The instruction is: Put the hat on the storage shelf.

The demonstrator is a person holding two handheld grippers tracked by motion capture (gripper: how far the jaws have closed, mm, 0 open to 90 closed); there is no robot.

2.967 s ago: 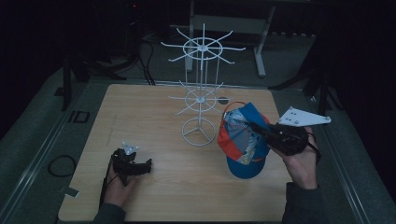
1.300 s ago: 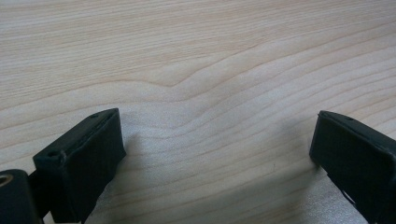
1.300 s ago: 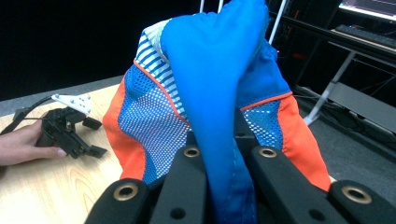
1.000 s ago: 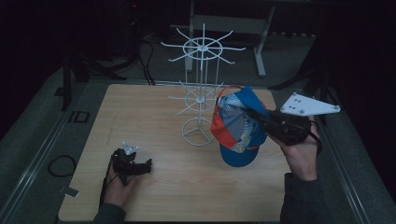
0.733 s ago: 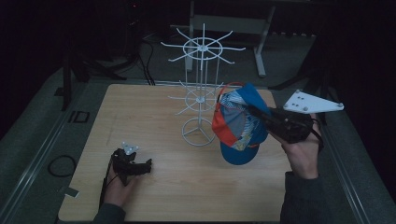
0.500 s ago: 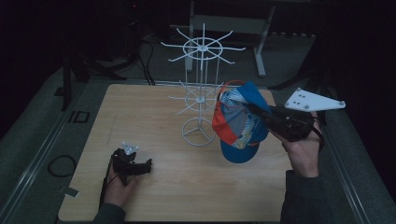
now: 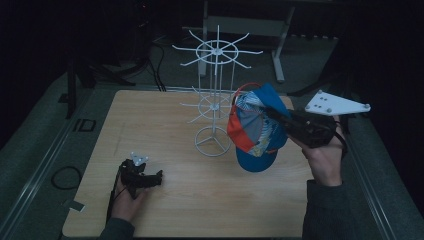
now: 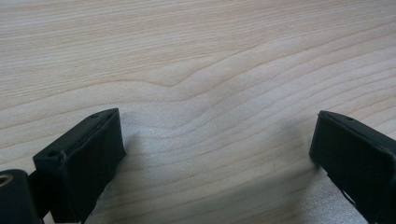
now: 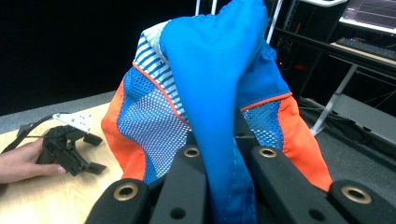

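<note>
A blue and orange mesh cap (image 7: 256,131) hangs in the air over the right side of the table, just right of the white wire rack (image 7: 215,95). My right gripper (image 7: 274,116) is shut on the cap's fabric; in the right gripper view the blue cloth (image 9: 219,116) is pinched between the two black jaws. My left gripper (image 7: 156,176) rests low on the wooden table (image 7: 150,125) near its front left, held by a hand. In the left gripper view its fingers (image 8: 84,158) stand wide apart over bare wood with nothing between them.
The rack has a round base (image 7: 214,142) and two tiers of spokes, the upper one (image 7: 218,49) well above the cap. A dark floor with cables (image 7: 65,176) surrounds the table. A grey metal frame (image 7: 280,30) stands behind.
My right gripper has lifted the cap up and to the left, closer to the rack's lower tier. The left gripper has stayed put.
</note>
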